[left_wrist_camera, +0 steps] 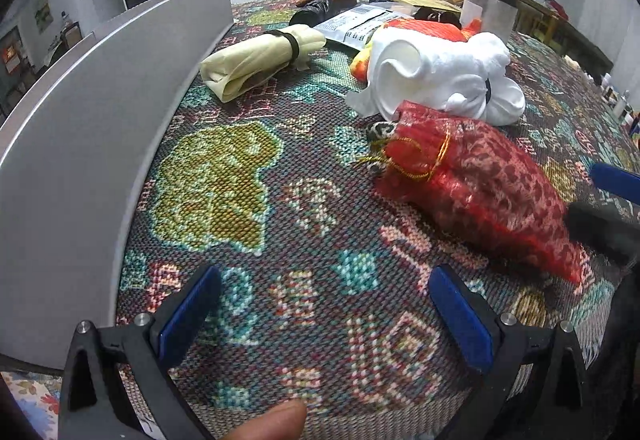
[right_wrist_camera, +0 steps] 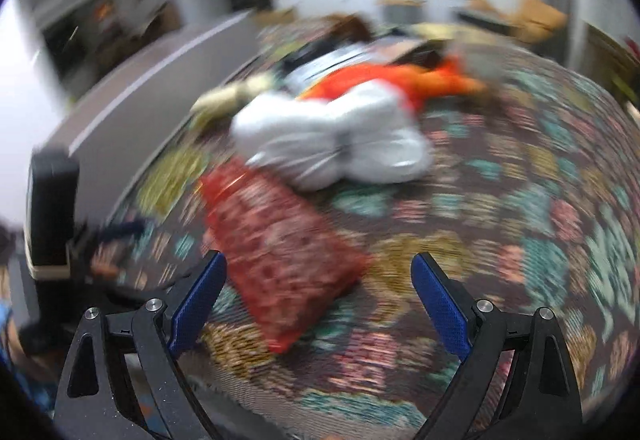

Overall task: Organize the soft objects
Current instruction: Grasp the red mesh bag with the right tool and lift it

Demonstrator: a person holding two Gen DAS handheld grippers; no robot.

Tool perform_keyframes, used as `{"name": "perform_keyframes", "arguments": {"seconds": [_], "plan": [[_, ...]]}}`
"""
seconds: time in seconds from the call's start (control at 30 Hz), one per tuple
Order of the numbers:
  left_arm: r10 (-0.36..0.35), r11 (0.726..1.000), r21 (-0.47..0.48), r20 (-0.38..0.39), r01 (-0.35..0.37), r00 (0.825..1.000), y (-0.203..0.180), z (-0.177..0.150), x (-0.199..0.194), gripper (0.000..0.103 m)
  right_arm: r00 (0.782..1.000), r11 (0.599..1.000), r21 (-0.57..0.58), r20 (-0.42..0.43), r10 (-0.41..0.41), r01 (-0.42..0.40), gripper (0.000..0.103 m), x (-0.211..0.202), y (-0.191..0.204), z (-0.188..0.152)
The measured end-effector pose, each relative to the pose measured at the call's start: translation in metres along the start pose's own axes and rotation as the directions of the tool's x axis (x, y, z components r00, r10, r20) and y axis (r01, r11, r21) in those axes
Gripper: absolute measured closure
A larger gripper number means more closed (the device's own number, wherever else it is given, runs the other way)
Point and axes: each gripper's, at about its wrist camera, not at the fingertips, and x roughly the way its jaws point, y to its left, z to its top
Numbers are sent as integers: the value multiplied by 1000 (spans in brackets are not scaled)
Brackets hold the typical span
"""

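While your left gripper [left_wrist_camera: 324, 308] gapes empty over the patterned cloth [left_wrist_camera: 224, 176], the red mesh pouch [left_wrist_camera: 480, 192], white bundle [left_wrist_camera: 440, 76] and cream roll [left_wrist_camera: 260, 56] lie loose ahead: sorting looks barely begun. From the blurred right wrist view, your right gripper [right_wrist_camera: 320, 300] is spread wide, the pouch [right_wrist_camera: 280, 256] just ahead between its fingers.

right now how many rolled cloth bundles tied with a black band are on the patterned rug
2: a cream rolled cloth bundle beside the grey panel, and a white rolled towel bundle just behind the red mesh drawstring pouch. Others may be hidden.
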Motion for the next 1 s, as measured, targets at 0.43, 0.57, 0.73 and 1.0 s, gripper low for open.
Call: {"name": "perform_keyframes", "arguments": {"seconds": [0.43, 0.57, 0.73, 1.0], "plan": [[-6, 1000, 17, -12, 6, 1000, 16, 0, -1, 0, 987, 992, -121, -163, 16, -36, 51, 53, 10, 16], [-25, 999, 46, -5, 25, 1000, 17, 2, 0, 0, 986, 991, -129, -164, 3, -25, 68, 46, 7, 16], [-15, 999, 40, -1, 15, 1000, 18, 4, 1, 0, 984, 1000, -12, -178, -19, 17, 70, 2, -25, 10], [15, 1000, -7, 7, -15, 1000, 9, 21, 12, 0, 962, 855, 459, 8, -273, 239, 65, -52, -147, 13]]}}
